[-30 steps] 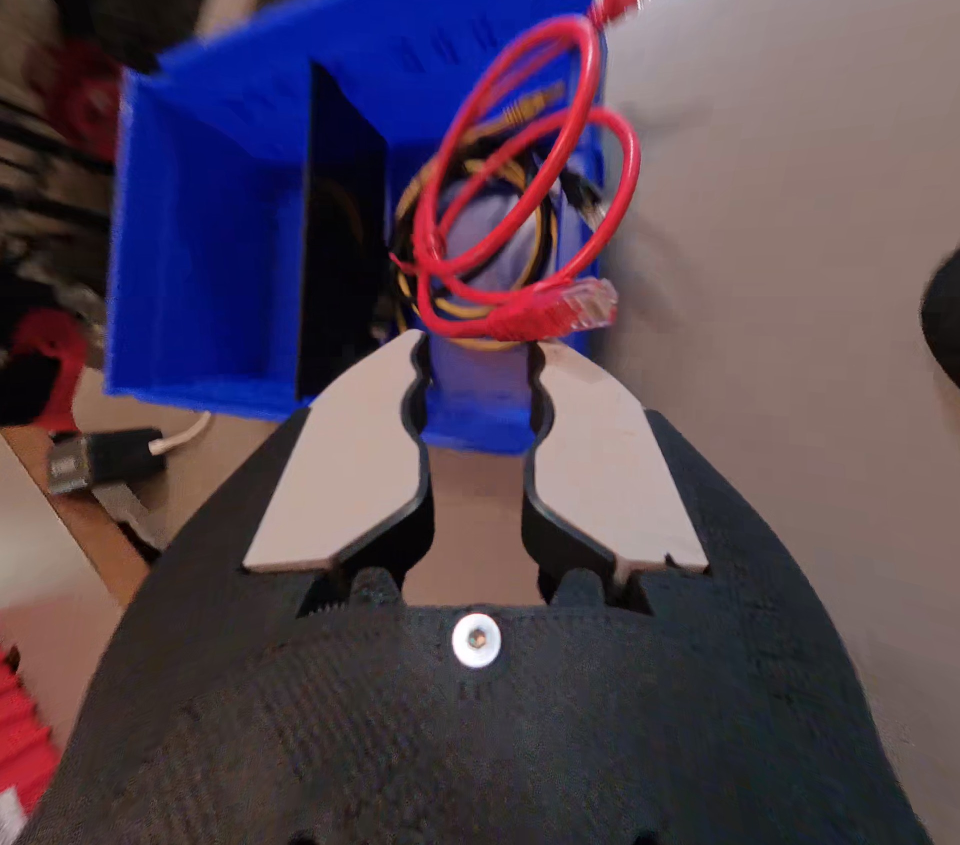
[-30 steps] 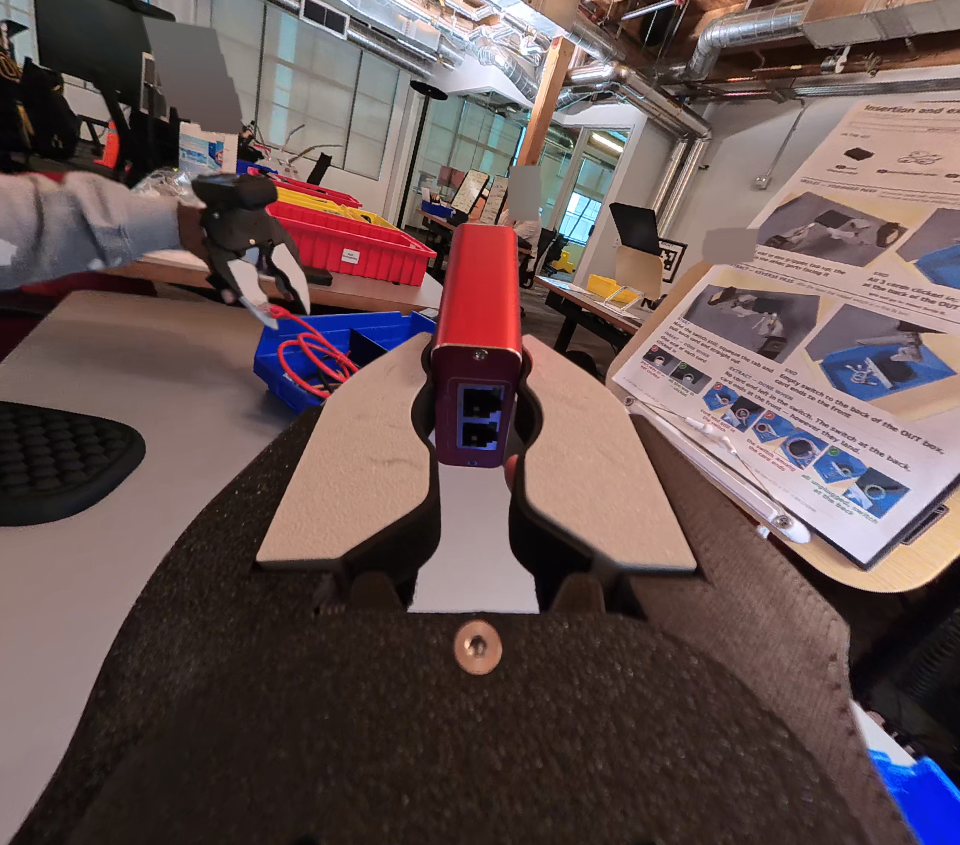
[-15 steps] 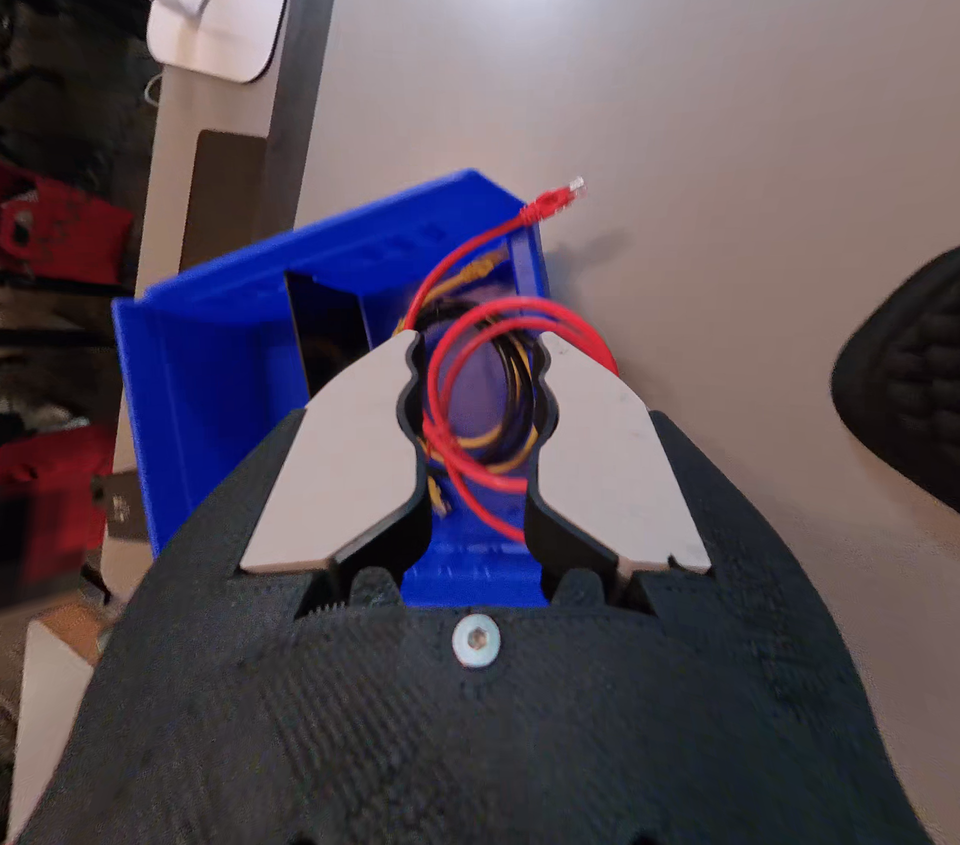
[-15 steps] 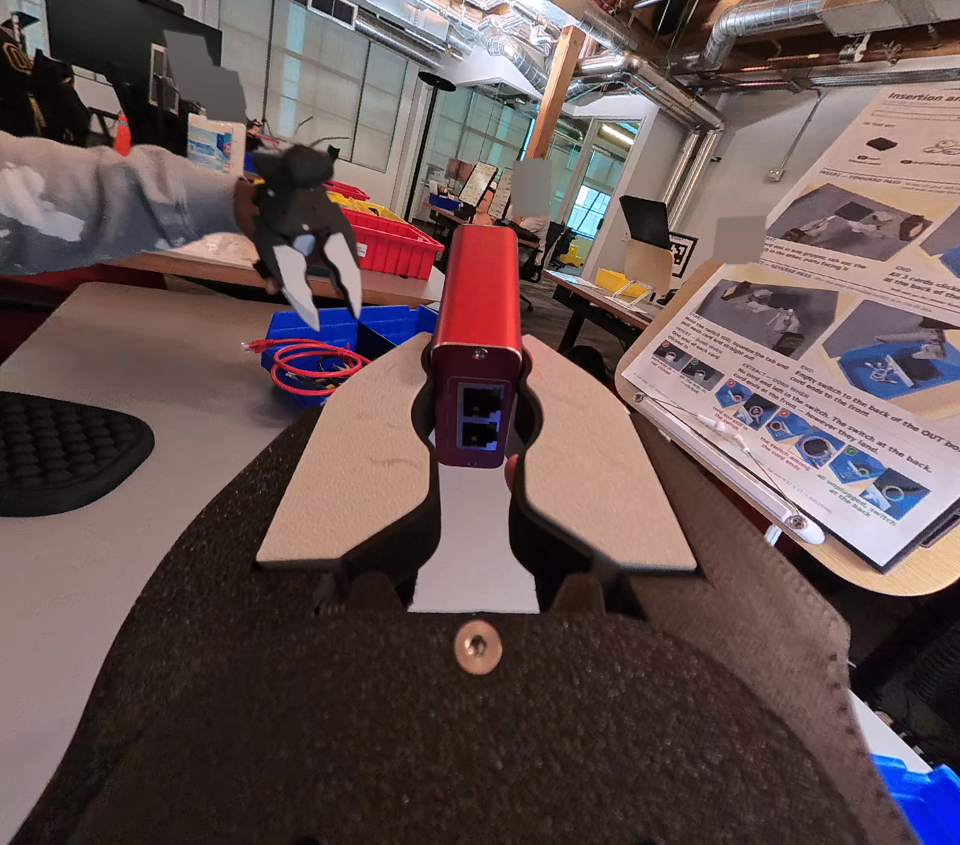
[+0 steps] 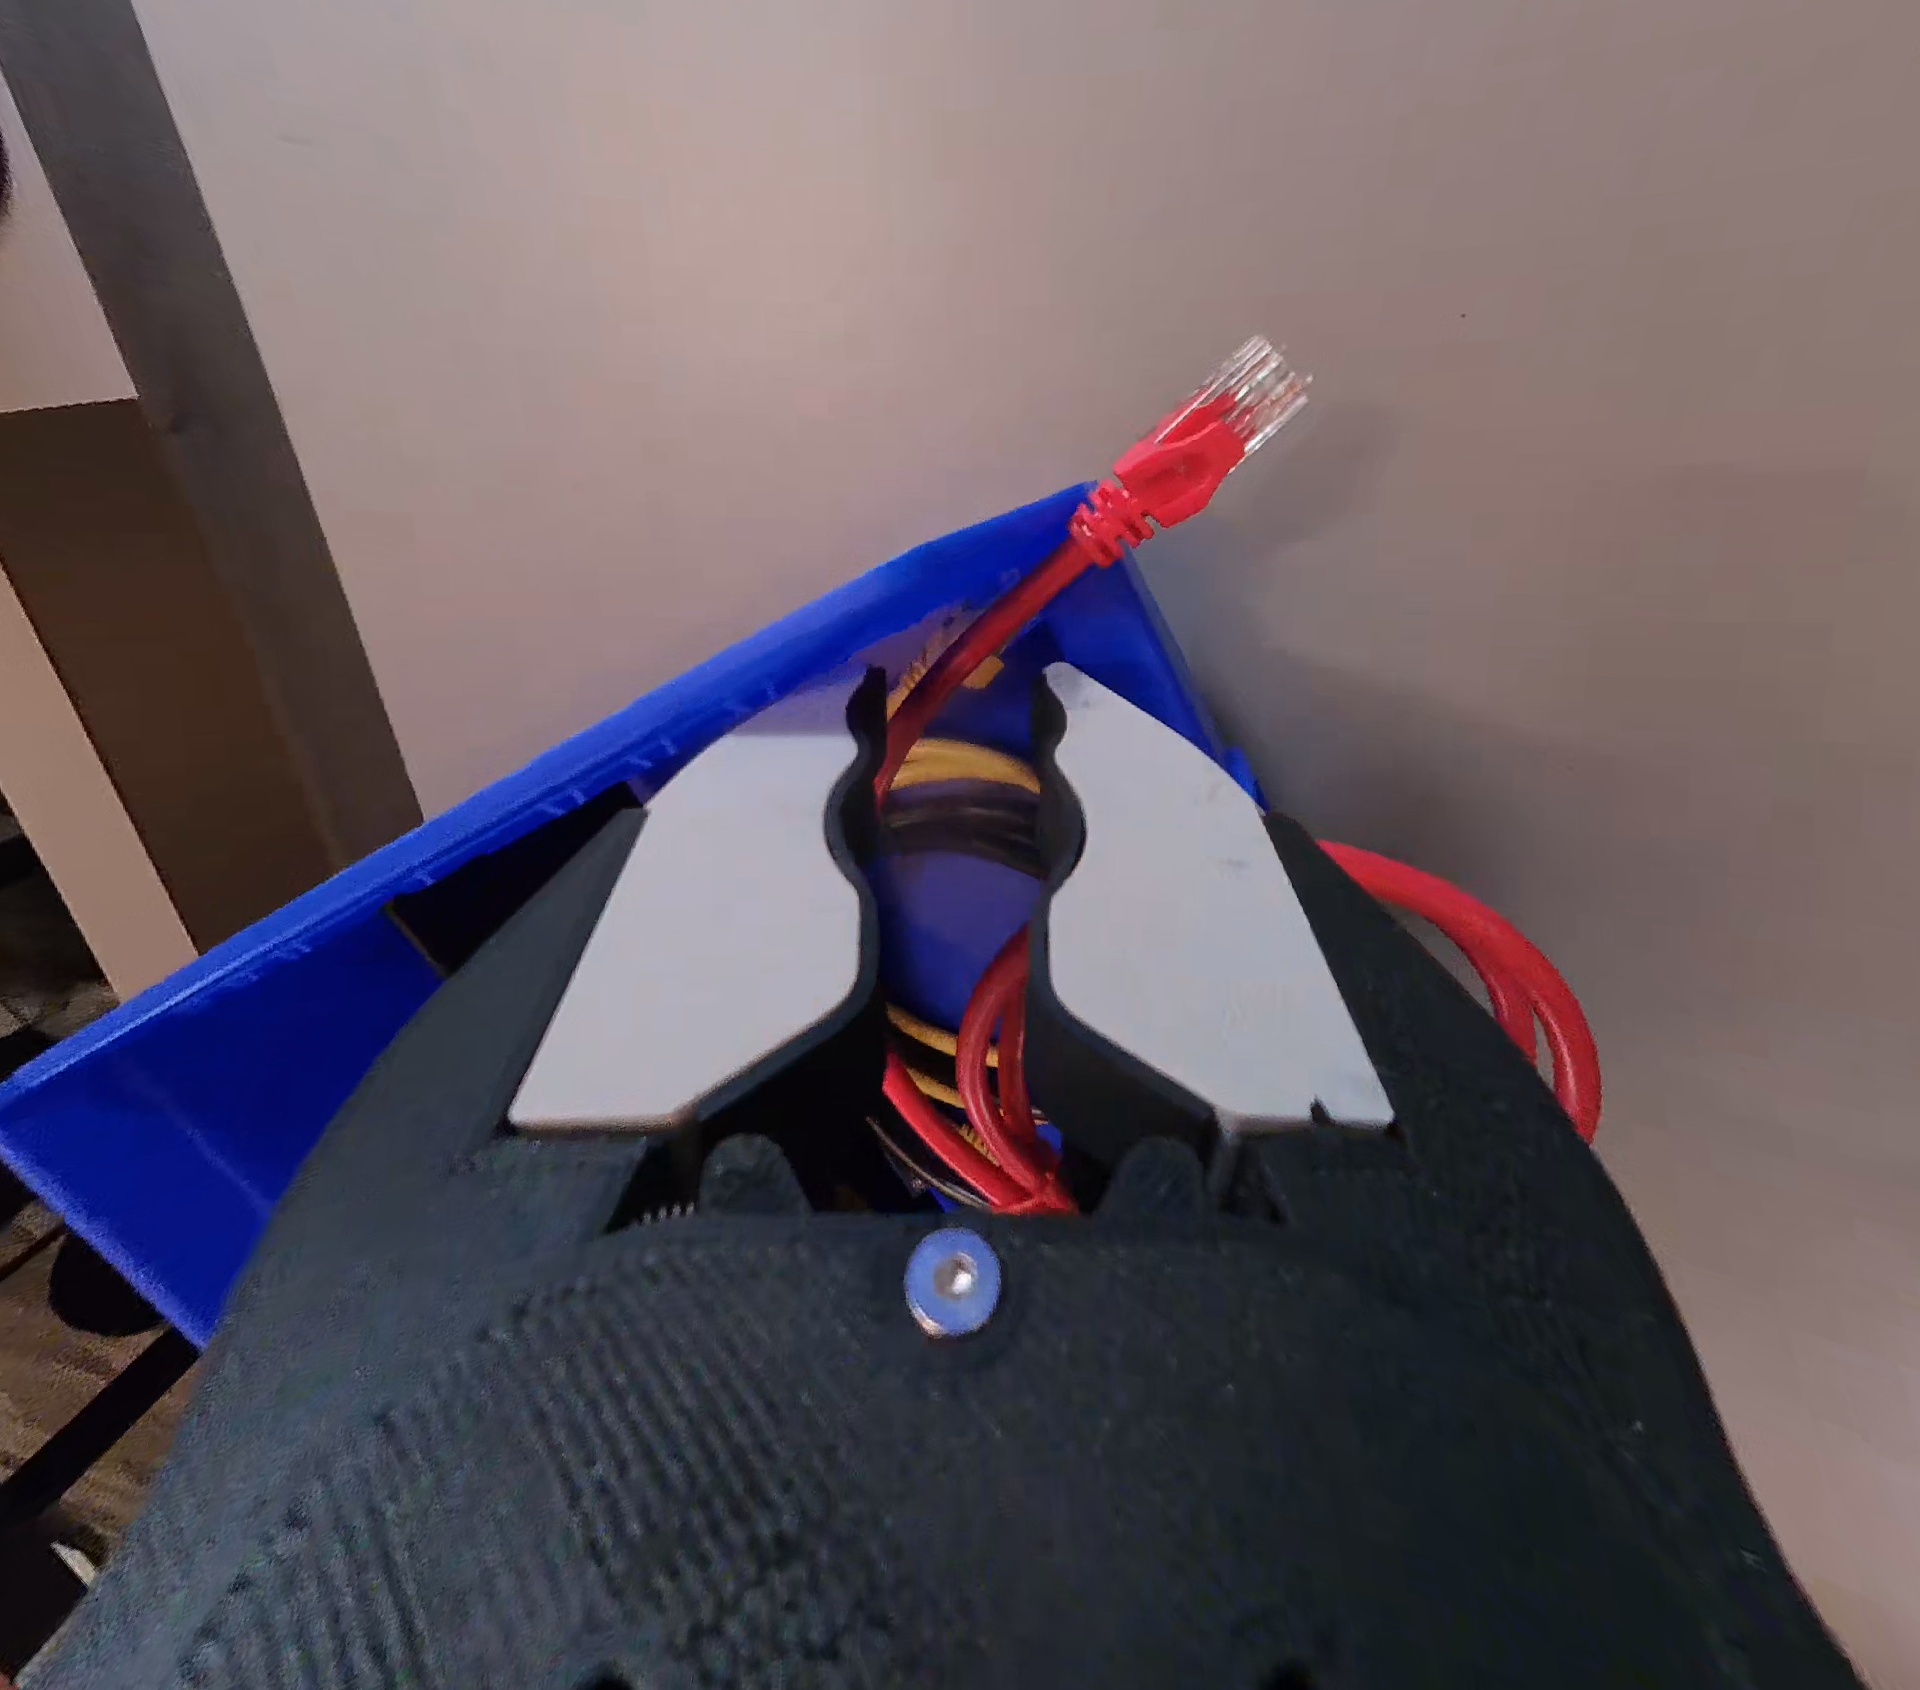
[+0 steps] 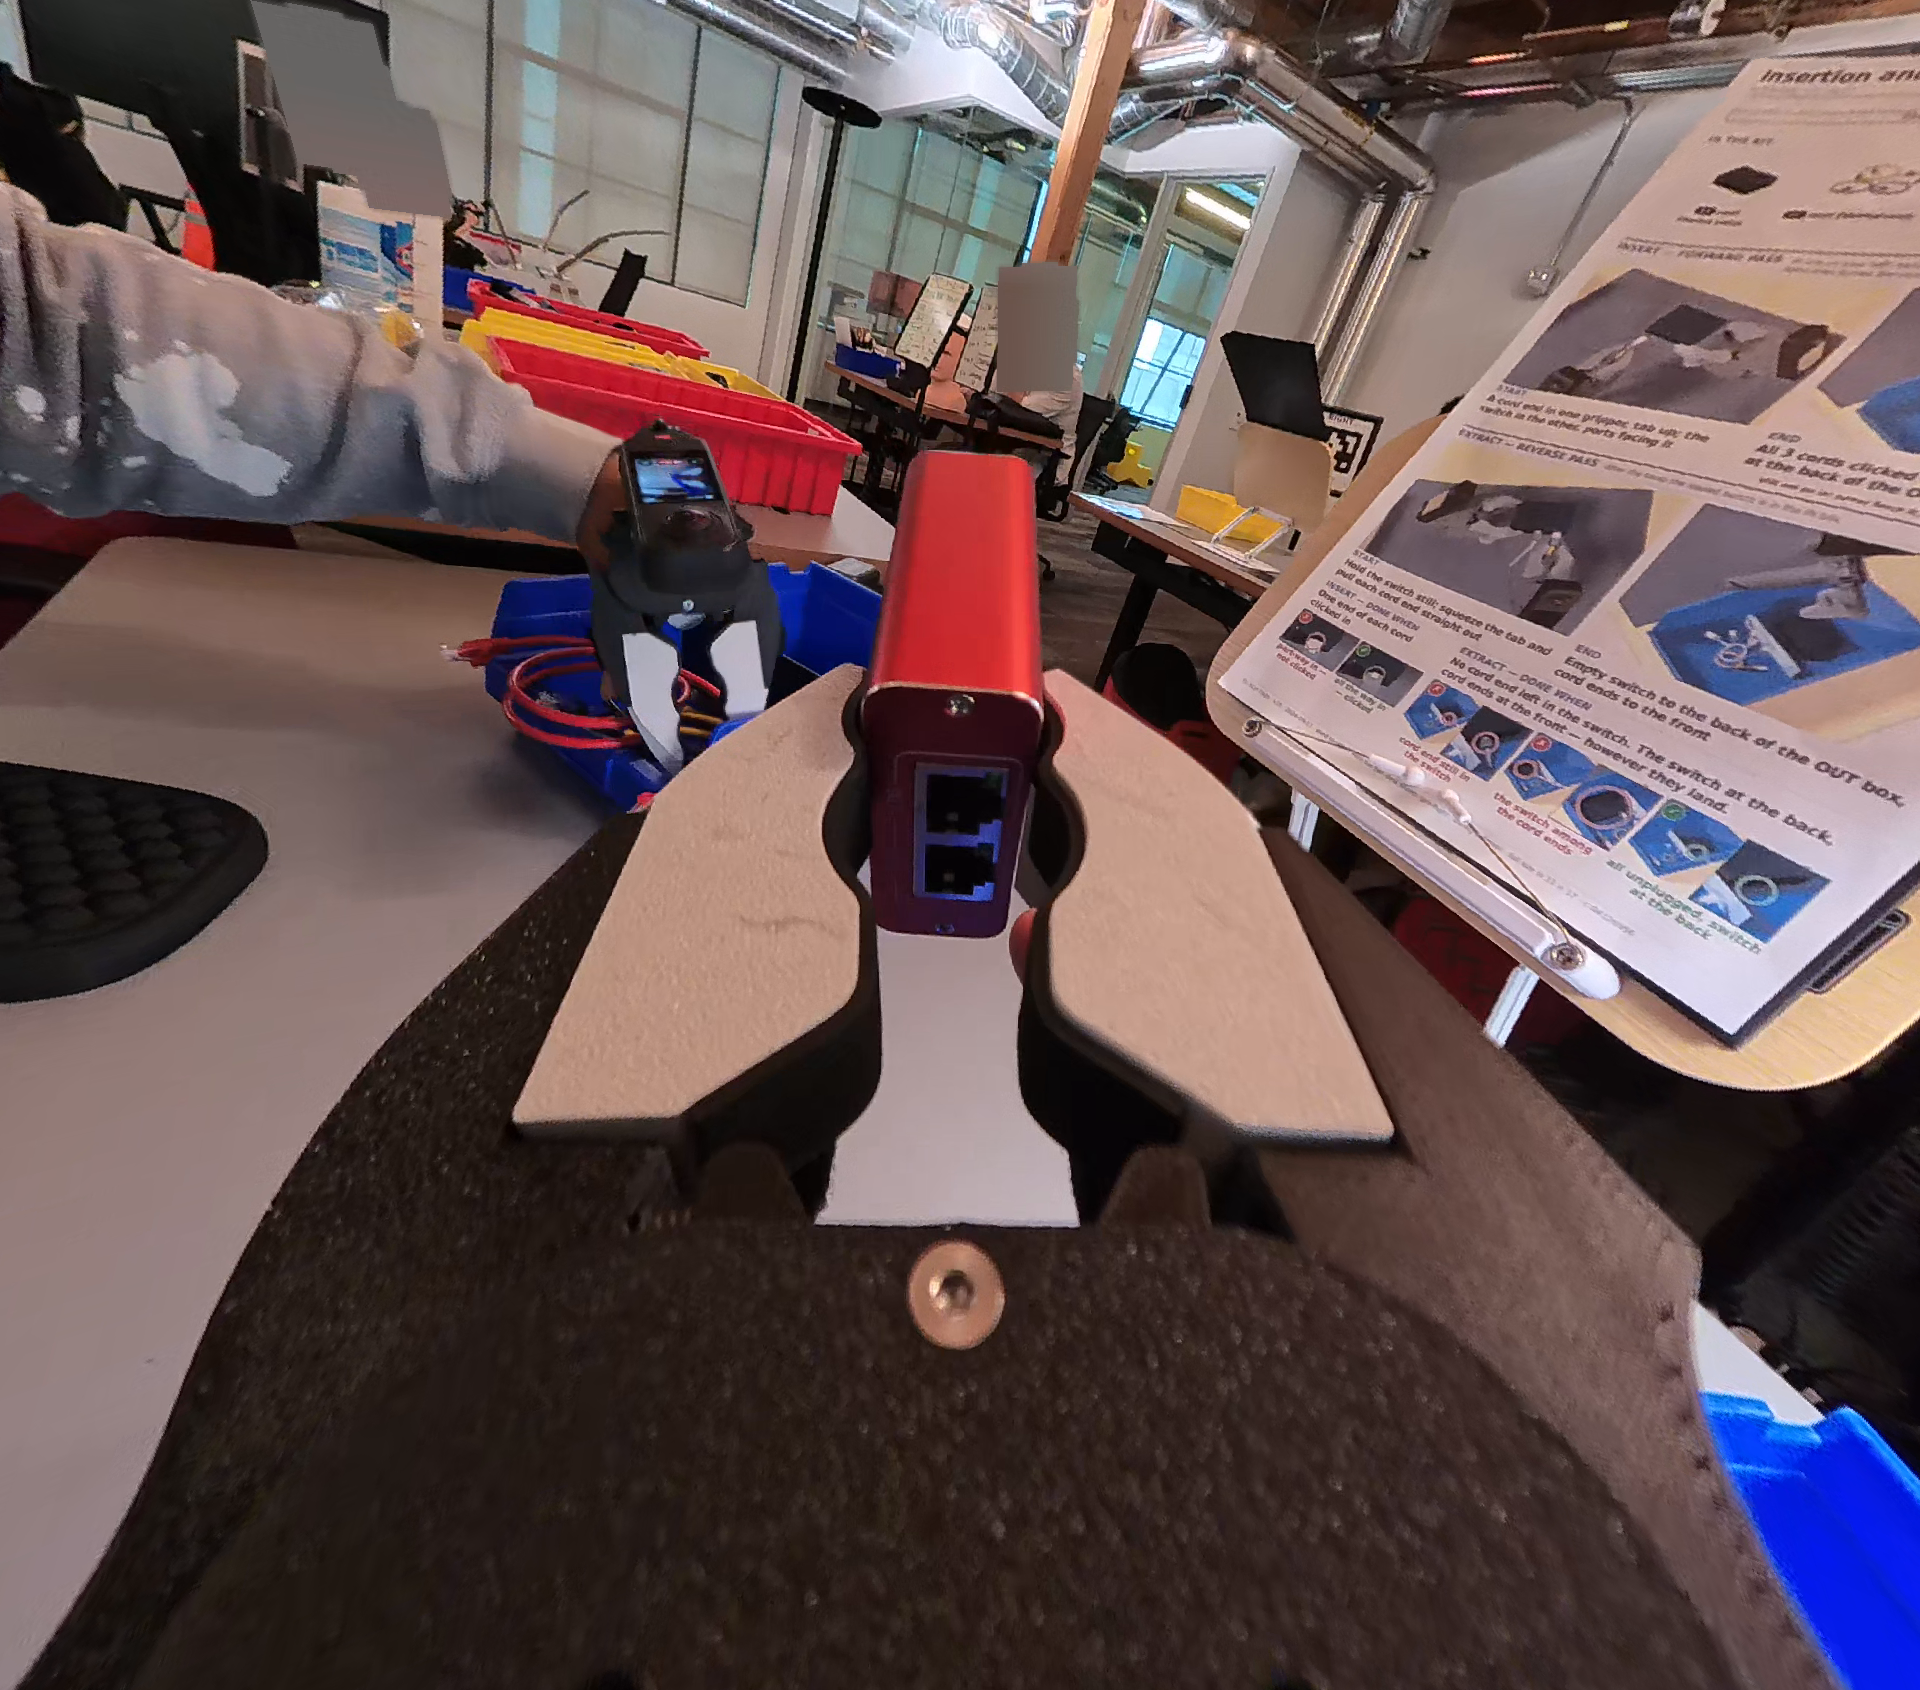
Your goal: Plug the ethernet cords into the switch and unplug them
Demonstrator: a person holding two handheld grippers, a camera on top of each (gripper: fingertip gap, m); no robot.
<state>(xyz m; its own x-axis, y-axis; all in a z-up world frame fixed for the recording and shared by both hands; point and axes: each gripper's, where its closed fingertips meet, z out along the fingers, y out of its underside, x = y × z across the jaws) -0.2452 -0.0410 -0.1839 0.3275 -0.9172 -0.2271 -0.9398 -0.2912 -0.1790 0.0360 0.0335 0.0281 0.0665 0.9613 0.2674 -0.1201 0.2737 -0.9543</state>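
The left gripper point(image 5: 956, 705) reaches down into the blue bin point(image 5: 644, 757), its fingers apart with nothing pinched between them. The red cord point(image 5: 1527, 975) loops through the gap near the finger roots and bulges out past the right finger; its clear-tipped plug point(image 5: 1216, 435) sticks up over the bin's far corner, beyond and right of the fingertips. Yellow and black cords point(image 5: 961, 793) lie coiled in the bin's bottom, between and under the fingers.

The right gripper point(image 6: 951, 705) is clamped on the red switch point(image 6: 961, 601), which stands out forward between the fingers, its two empty ports facing back toward the camera.

Half a second ago the left gripper hung above the bin with the whole bin and red coil in sight; now it has dropped low into it, so the bin wall crosses behind the fingertips. The switch sits in the right fingers just as before.

In the right wrist view the blue bin sits on the grey table point(image 6: 312, 809) left of the fingers, a black mat point(image 6: 94, 871) farther left, and an instruction sheet point(image 6: 1621, 601) to the right.
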